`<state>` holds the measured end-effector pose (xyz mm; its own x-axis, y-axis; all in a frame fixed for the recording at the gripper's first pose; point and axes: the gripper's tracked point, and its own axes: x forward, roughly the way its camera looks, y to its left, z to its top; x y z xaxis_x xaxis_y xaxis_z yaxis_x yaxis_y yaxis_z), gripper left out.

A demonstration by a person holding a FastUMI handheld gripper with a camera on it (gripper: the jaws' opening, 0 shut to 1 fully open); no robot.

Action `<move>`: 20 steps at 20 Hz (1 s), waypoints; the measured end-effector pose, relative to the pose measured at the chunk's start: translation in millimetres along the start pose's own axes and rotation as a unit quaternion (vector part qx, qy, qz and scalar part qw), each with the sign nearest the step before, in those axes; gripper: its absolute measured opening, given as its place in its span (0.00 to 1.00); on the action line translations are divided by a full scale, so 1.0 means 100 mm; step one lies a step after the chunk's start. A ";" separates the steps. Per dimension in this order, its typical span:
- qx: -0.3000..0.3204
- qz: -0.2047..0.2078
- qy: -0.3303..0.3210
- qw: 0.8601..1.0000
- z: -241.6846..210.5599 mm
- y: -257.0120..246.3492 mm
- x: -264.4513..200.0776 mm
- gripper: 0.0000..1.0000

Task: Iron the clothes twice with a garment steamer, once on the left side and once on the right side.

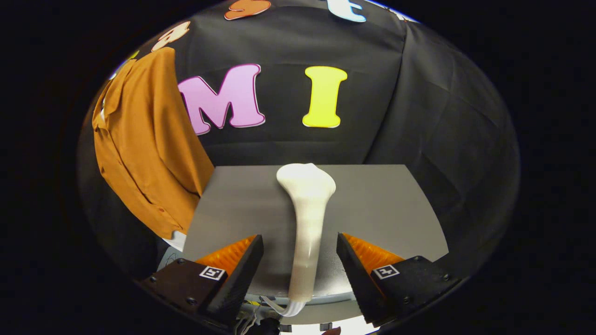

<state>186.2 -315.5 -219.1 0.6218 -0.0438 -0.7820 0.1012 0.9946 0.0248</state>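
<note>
I am holding my claw spread wide, its fingers gripping nothing. Between them the white garment steamer is lying on the grey table, head pointing away. The orange shirt is hanging beyond, left.

The gripper view is riding on the gripper, looking forward and slightly downward along its spread fingers across a grey table. It is sitting close over the table's near edge, facing the black cloth wall at twelve o'clock.
</note>
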 end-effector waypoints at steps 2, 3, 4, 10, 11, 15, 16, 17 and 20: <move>0.014 0.016 0.027 0.999 -0.06 -0.01 0.19 0.97; 0.015 0.020 0.036 0.999 -0.12 -0.01 0.27 0.97; 0.017 0.022 0.044 0.999 -0.17 -0.03 0.30 0.90; 0.035 0.032 0.035 0.998 -0.23 -0.04 0.48 0.43; 0.040 0.033 0.018 0.999 -0.21 -0.01 0.50 0.35; 0.047 0.022 -0.008 0.999 -0.19 -0.02 0.39 0.23; 0.047 0.014 -0.025 0.998 -0.14 -0.03 0.35 0.23; 0.047 0.006 -0.040 0.998 -0.11 -0.03 0.28 0.23; 0.055 0.006 -0.090 0.994 -0.07 0.20 -0.16 0.22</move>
<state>172.8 -294.2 -210.0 0.7517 -0.0573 -0.6570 0.1701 0.9794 0.1093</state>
